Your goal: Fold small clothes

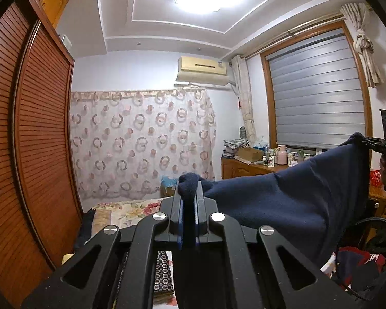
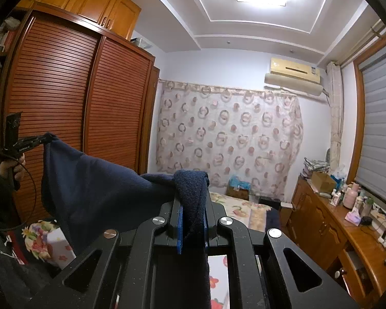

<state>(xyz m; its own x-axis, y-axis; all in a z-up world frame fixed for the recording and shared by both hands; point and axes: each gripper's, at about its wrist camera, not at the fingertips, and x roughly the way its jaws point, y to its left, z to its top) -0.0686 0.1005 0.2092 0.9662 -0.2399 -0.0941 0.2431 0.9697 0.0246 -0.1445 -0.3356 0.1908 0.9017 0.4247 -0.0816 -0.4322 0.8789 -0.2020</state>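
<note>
Above the bed (image 2: 240, 209), my left gripper (image 1: 190, 193) and right gripper (image 2: 191, 193) stretch a navy garment (image 1: 290, 195). Both jaws clamp its top corners; its lower edge hangs free.

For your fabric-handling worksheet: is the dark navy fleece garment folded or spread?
Spread: the navy fleece garment hangs stretched between left gripper and right gripper.

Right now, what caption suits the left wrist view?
Left tongs and right tongs hold a navy cloth stretched above the bed.

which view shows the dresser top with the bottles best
The right wrist view: the dresser runs along its right side, top visible. The left wrist view shows it farther off, partly hidden behind the navy cloth.
</note>
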